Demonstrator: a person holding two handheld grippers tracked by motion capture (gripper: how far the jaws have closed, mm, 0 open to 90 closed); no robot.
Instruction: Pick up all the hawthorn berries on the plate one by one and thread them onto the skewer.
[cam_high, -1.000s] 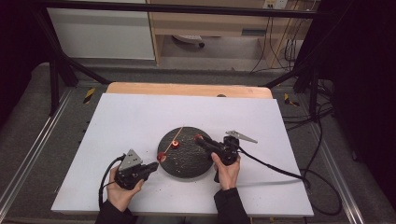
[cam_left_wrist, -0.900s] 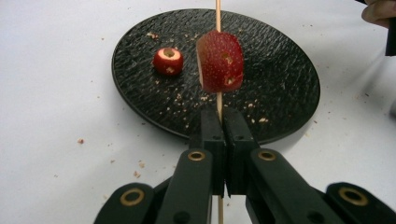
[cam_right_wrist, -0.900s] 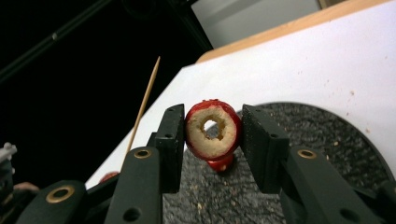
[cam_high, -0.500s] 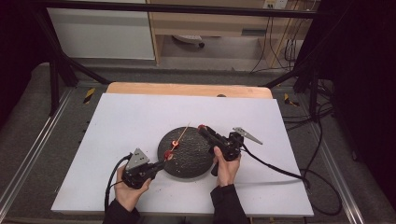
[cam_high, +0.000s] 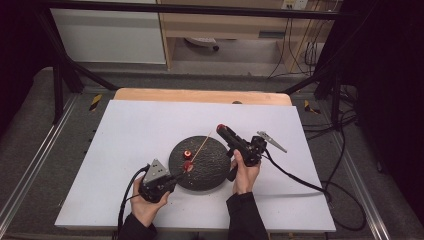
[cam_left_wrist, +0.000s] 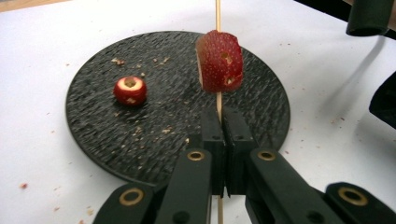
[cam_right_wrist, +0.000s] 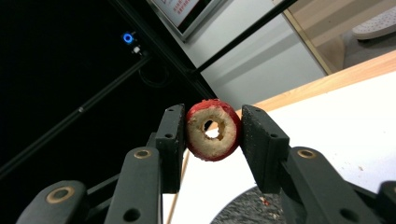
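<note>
My left gripper (cam_left_wrist: 223, 116) is shut on a thin wooden skewer (cam_left_wrist: 217, 14) that points away from me. A red fruit piece (cam_left_wrist: 219, 60) is threaded on the skewer just beyond the jaws, above the black round plate (cam_left_wrist: 154, 135). In the high view this gripper (cam_high: 176, 175) sits at the plate's near left edge, and the skewer (cam_high: 202, 144) slants up to the right. A second red piece with a pale cored top (cam_left_wrist: 130, 90) lies on the plate. My right gripper (cam_right_wrist: 212, 128) is shut on a red ring slice with a hole (cam_right_wrist: 201, 140), raised over the plate's far right edge (cam_high: 221, 129).
The plate (cam_high: 210, 172) lies on a white sheet (cam_high: 125, 130) over a wooden table, with crumbs scattered around it. Black cables (cam_high: 300, 180) trail from the grippers to the right and the near left. A metal frame and shelving stand beyond the table.
My left gripper has moved right toward the plate with the skewer, which now slants further over it. The right gripper's tip with the ring slice has swung slightly farther away.
</note>
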